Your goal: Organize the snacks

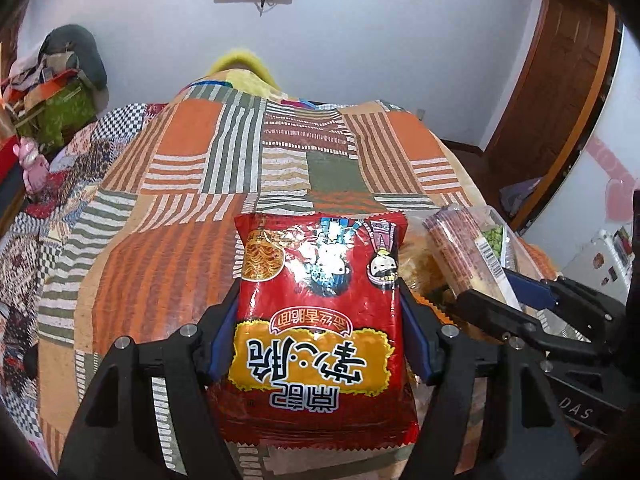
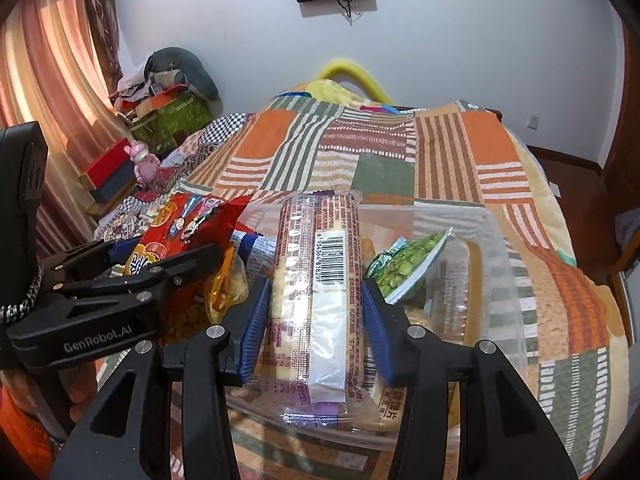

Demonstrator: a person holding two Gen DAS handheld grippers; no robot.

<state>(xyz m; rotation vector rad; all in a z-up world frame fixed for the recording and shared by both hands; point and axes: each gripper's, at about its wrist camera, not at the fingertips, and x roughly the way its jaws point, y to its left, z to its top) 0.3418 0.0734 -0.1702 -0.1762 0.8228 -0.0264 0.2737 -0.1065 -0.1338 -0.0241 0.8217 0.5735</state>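
Note:
My left gripper (image 1: pixel 320 312) is shut on a red noodle snack packet (image 1: pixel 320 320), held above the patchwork bedspread; it also shows in the right wrist view (image 2: pixel 188 224). My right gripper (image 2: pixel 316 312) is shut on a long clear-wrapped biscuit pack with a barcode (image 2: pixel 316 280), held over a clear plastic bin (image 2: pixel 496 280); the pack also shows in the left wrist view (image 1: pixel 468 252). A green pea snack bag (image 2: pixel 408 264) and a pale biscuit pack (image 2: pixel 384 412) lie in the bin.
The patchwork bedspread (image 1: pixel 280 152) covers the bed. A yellow snack bag (image 2: pixel 228 288) lies left of the bin. Boxes, a pink toy (image 2: pixel 142 160) and clothes stand at the left by the curtain. A wooden door (image 1: pixel 560 100) is at the right.

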